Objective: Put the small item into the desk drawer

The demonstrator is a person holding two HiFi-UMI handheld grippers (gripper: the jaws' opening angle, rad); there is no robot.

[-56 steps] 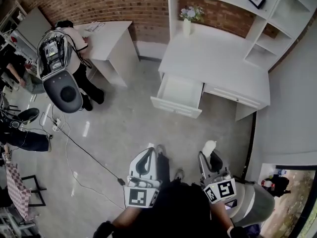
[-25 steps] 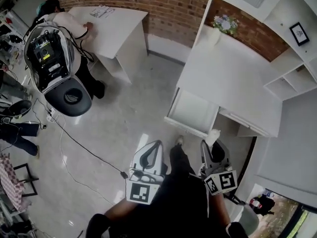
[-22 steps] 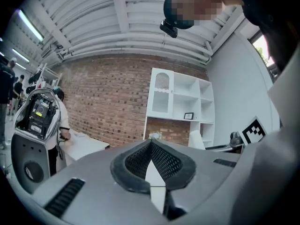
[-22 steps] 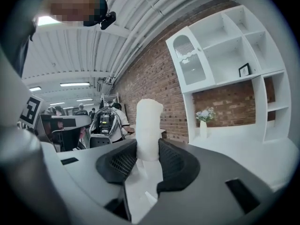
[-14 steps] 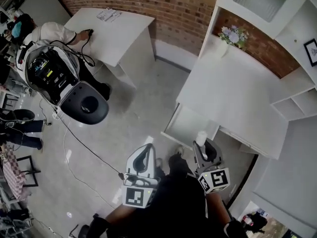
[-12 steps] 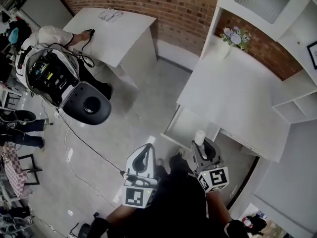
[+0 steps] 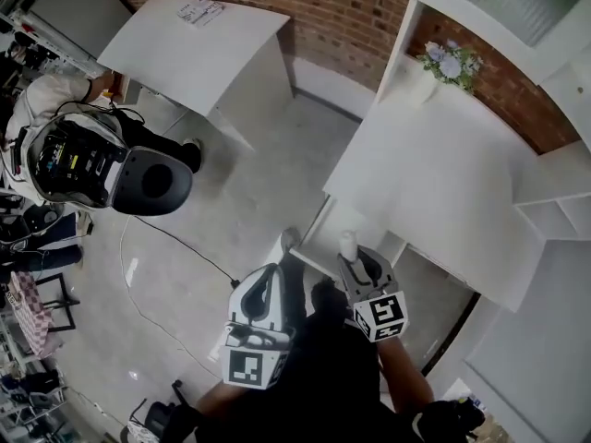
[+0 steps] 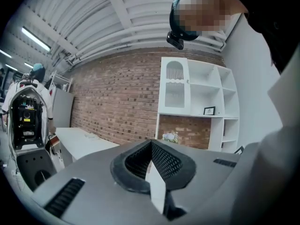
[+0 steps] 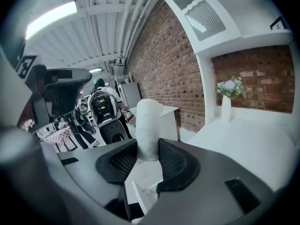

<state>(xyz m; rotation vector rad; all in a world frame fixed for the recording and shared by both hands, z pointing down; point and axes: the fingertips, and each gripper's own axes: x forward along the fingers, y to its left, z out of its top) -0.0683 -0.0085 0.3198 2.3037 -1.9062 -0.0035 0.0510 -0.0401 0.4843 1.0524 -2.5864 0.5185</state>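
Observation:
In the head view my right gripper point(image 7: 350, 253) is shut on a small white cylindrical item point(image 7: 347, 242), holding it upright over the near edge of the open drawer point(image 7: 323, 232) of the white desk point(image 7: 434, 169). The right gripper view shows the white item point(image 9: 148, 125) pinched between the black pads point(image 9: 171, 161), with part of the drawer point(image 9: 145, 191) below. My left gripper point(image 7: 273, 271) hangs left of the drawer over the floor. In the left gripper view its jaws point(image 8: 151, 159) are shut with nothing in them.
A vase of flowers point(image 7: 447, 63) stands at the back of the desk by the brick wall. A second white table point(image 7: 199, 49) is at the back left. A person with a backpack rig point(image 7: 97, 164) stands at the left, and a cable point(image 7: 180, 243) runs across the floor.
I have come closer to the desk, and the right gripper with the white item now sits over the open drawer's near edge. The person at the left has moved away from the second table.

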